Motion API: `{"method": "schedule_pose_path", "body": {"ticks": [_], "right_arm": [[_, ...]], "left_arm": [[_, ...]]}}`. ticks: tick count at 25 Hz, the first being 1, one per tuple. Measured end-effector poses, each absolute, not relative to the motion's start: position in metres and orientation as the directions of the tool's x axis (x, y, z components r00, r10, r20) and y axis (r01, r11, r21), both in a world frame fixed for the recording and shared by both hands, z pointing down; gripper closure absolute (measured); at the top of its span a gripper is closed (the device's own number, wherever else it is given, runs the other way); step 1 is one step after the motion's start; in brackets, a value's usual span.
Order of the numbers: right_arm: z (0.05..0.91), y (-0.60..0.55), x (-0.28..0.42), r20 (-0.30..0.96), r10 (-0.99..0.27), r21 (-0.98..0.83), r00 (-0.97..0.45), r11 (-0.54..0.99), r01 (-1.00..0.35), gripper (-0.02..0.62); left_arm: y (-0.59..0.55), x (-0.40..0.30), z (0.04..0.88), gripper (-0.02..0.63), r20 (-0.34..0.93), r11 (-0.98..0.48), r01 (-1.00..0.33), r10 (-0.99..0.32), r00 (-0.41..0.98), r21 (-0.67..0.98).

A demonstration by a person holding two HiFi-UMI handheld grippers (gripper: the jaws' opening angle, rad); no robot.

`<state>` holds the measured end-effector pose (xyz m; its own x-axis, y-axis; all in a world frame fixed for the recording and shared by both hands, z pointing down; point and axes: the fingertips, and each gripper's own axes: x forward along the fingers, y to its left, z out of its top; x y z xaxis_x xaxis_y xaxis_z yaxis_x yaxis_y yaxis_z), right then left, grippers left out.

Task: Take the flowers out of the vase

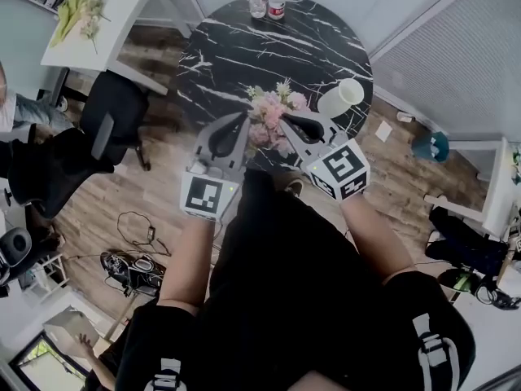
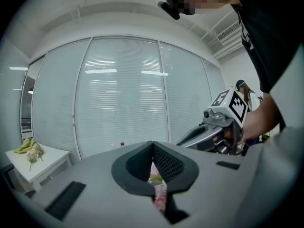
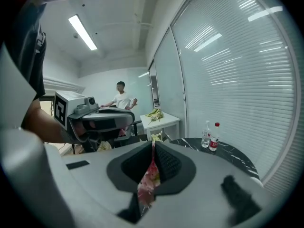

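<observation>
Head view: a bunch of pink and cream flowers (image 1: 273,120) is out of its vase, over the near part of a round black marble-patterned table (image 1: 244,55). It sits between the tips of the left gripper (image 1: 243,119) and the right gripper (image 1: 286,120). A white cylindrical vase (image 1: 340,98) lies on its side just to the right. Left gripper view: the jaws are pressed together on the flowers, petals showing in the slit. Right gripper view: these jaws likewise pinch the flowers, pink filling the slit.
</observation>
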<state>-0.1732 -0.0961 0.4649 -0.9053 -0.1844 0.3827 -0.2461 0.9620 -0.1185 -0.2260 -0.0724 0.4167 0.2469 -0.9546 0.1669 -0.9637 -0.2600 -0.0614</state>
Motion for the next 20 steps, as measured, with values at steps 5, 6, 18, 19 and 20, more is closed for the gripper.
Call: {"method": "schedule_pose_path", "body": {"ticks": [5, 6, 18, 19, 20], "right_arm": [[0.496, -0.101, -0.182, 0.422, -0.165, -0.156, -0.892, 0.955, -0.251, 0.565], [0.502, -0.102, -0.183, 0.429, -0.162, -0.162, -0.889, 0.954, -0.252, 0.565], [0.542, -0.13, -0.2, 0.466, -0.176, -0.165, -0.867, 0.945, -0.281, 0.565], [0.546, -0.134, -0.202, 0.466, -0.178, -0.169, -0.867, 0.944, -0.285, 0.565], [0.548, -0.138, -0.203, 0.465, -0.18, -0.174, -0.867, 0.941, -0.289, 0.565]], "left_arm": [[-0.08, -0.23, 0.439, 0.594, 0.198, -0.269, -0.961, -0.947, 0.254, -0.056], [-0.081, -0.23, 0.443, 0.594, 0.208, -0.271, -0.961, -0.944, 0.255, -0.055], [-0.112, -0.239, 0.488, 0.594, 0.27, -0.304, -0.951, -0.921, 0.28, -0.049], [-0.116, -0.24, 0.492, 0.594, 0.278, -0.306, -0.951, -0.918, 0.283, -0.043], [-0.12, -0.241, 0.496, 0.594, 0.284, -0.31, -0.95, -0.915, 0.287, -0.04]]}}
